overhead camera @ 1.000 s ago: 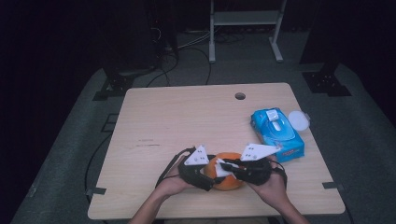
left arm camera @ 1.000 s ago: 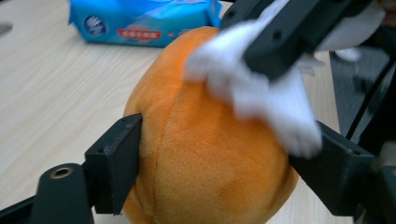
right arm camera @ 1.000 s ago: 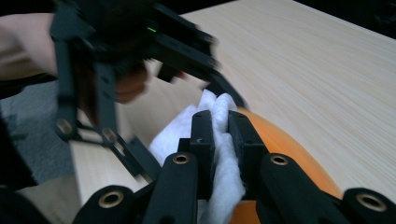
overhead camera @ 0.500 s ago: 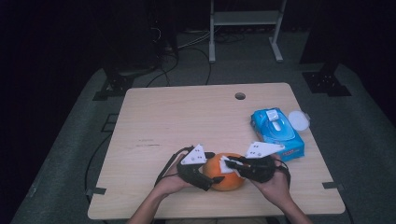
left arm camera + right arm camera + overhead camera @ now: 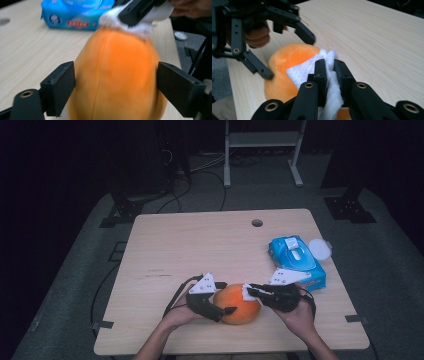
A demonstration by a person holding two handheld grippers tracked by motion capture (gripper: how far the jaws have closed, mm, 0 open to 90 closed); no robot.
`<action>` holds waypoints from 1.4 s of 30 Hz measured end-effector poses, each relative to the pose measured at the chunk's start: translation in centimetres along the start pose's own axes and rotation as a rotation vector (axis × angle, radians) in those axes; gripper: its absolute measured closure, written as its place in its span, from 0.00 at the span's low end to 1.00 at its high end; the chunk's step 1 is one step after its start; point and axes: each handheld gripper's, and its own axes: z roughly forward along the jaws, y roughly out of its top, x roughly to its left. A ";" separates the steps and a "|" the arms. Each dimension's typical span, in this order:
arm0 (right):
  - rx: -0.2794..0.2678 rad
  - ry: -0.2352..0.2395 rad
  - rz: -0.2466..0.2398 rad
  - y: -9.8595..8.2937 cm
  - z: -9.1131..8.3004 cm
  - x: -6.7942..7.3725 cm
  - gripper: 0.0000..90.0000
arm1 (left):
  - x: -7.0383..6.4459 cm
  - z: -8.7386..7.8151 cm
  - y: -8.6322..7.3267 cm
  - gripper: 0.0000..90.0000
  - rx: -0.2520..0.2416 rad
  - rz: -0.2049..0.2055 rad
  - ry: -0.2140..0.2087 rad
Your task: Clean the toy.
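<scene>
An orange fruit (image 5: 239,306) lies near the table's front edge. My left gripper (image 5: 227,298) is shut on it, one jaw pressed to each side of the fruit (image 5: 117,75). From the right, my right gripper (image 5: 249,292) is shut on a folded white wipe (image 5: 299,72). The wipe (image 5: 140,27) is pressed on the top of the fruit (image 5: 287,60). In the right gripper view my right gripper (image 5: 329,66) pinches the wipe between its jaws, and the left gripper (image 5: 284,52) straddles the fruit farther off.
A blue packet of wipes (image 5: 296,260) lies at the right of the wooden table (image 5: 200,245), close behind my right hand. A white round lid (image 5: 320,249) sits by the table's right edge. A cable hole (image 5: 257,223) is at the back.
My right gripper has shifted slightly over the top of the fruit with the wipe. The left gripper and the fruit have stayed almost still.
</scene>
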 end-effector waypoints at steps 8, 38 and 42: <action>0.008 0.001 -0.025 0.0 0.0 -0.2 0.89 | 0.6 -0.5 -0.4 0.28 0.058 -0.043 0.042; 0.001 0.035 0.036 -0.9 0.2 -1.0 0.89 | 1.9 -1.2 -2.0 0.29 0.055 -0.126 0.027; 0.007 -0.020 0.082 -1.4 0.1 -2.7 0.89 | 0.8 -0.6 -1.2 0.29 0.067 -0.074 0.021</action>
